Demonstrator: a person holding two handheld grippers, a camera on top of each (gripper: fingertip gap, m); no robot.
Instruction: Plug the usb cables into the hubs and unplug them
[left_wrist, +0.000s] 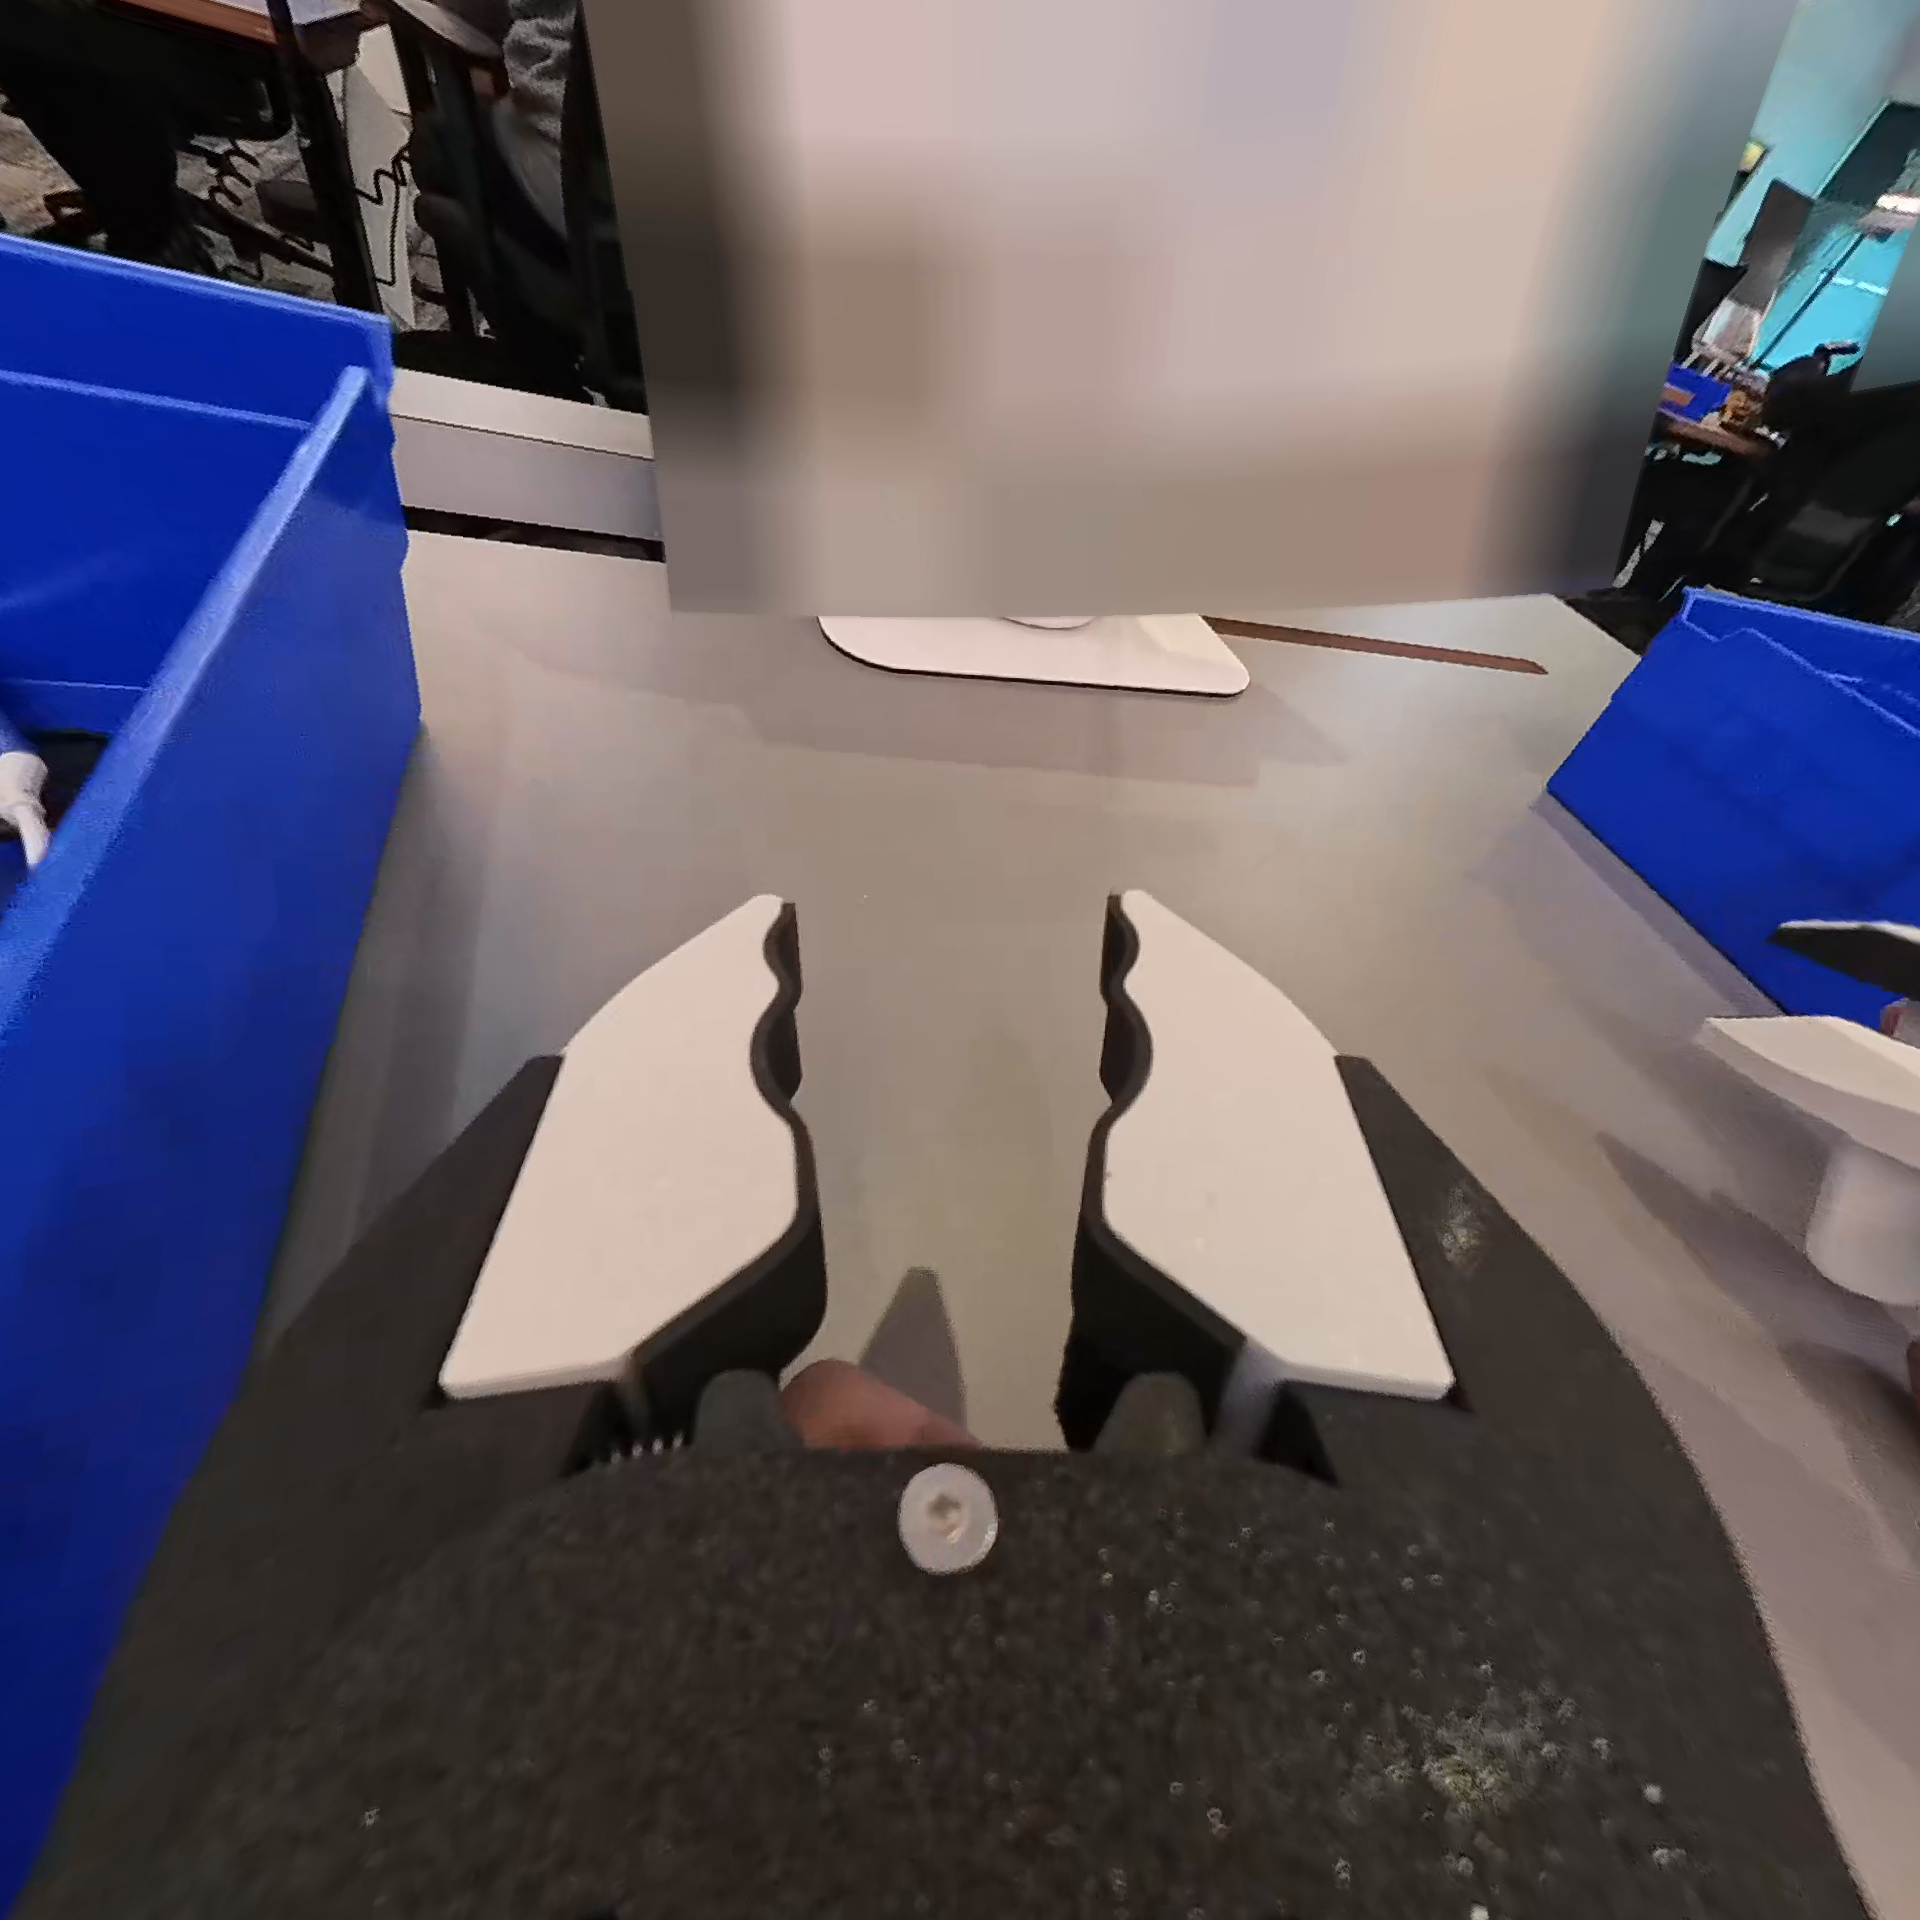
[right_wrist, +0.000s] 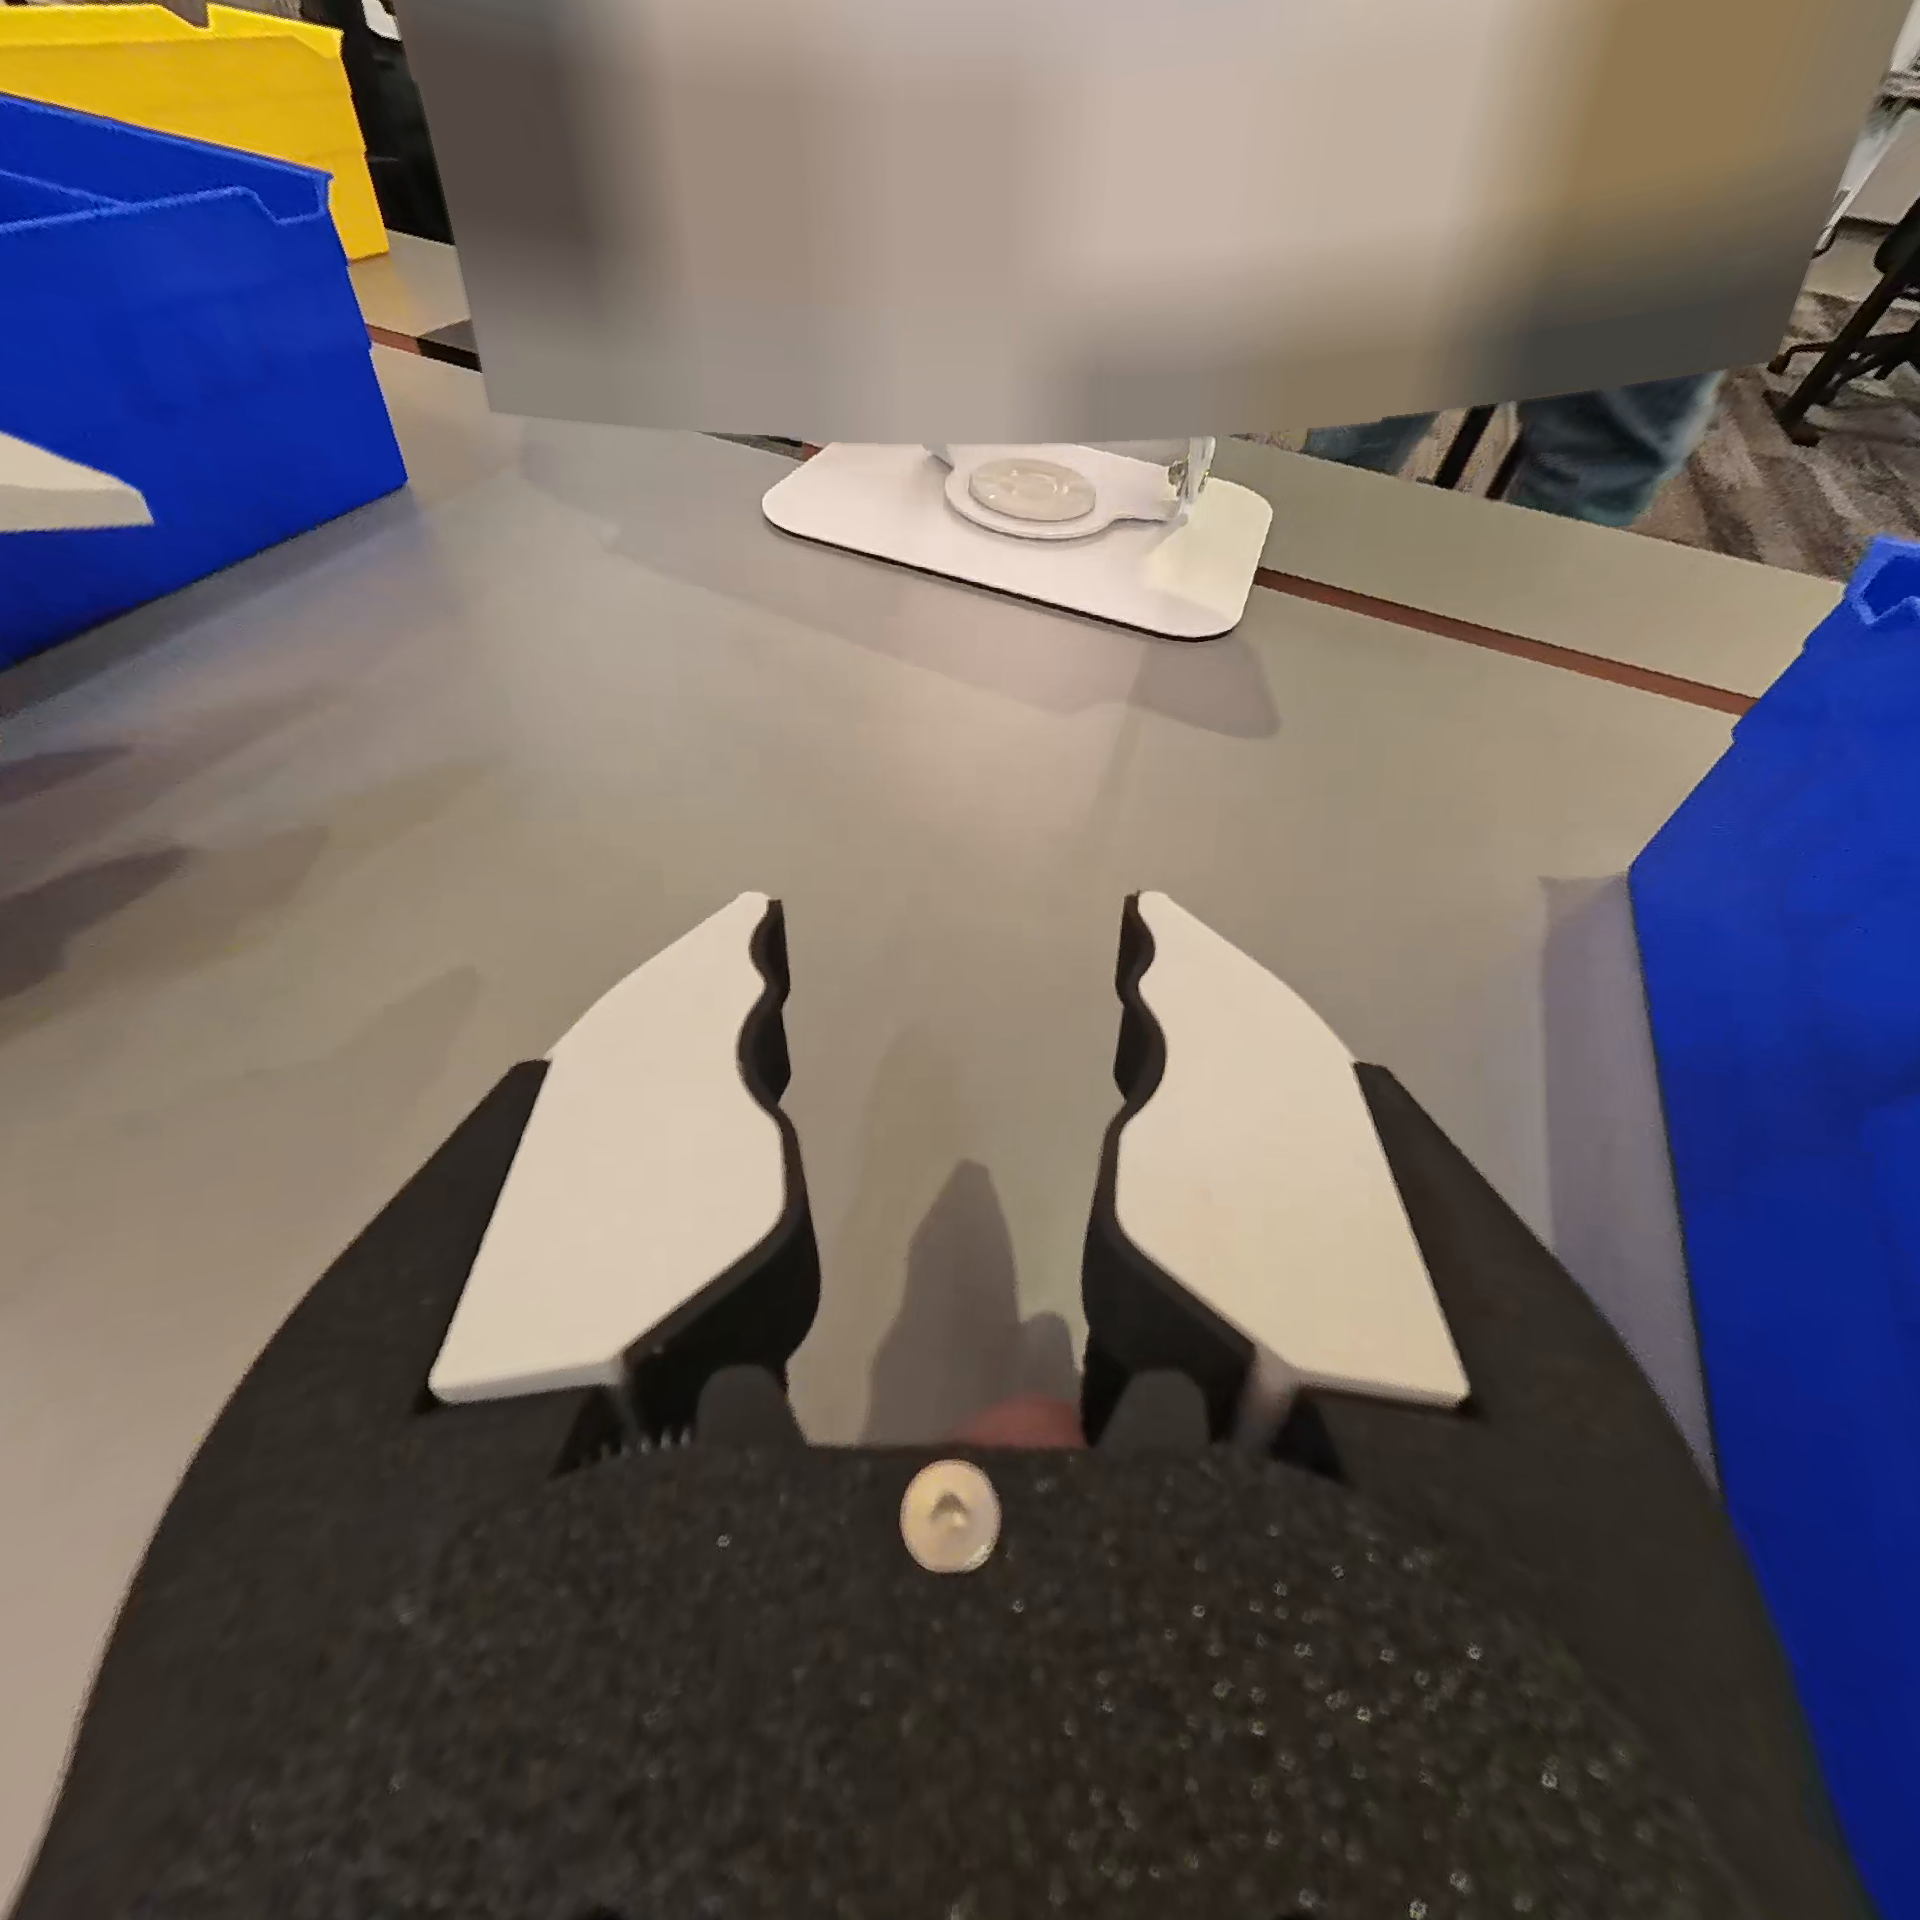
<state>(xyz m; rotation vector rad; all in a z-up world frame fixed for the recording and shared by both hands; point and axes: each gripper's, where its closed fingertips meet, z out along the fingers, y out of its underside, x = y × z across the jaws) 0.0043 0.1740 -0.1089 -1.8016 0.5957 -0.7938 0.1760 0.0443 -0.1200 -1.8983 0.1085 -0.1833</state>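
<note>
My left gripper is open and empty above the grey table. My right gripper is open and empty above the same table. The right gripper also shows at the right edge of the left wrist view, and a white fingertip of the left gripper shows at the left edge of the right wrist view. A white cable end lies inside the blue bin on my left. No hub shows in either view.
A white flat stand base sits at the table's far middle, also in the right wrist view. A second blue bin stands at the right. A blue bin and a yellow bin stand far left.
</note>
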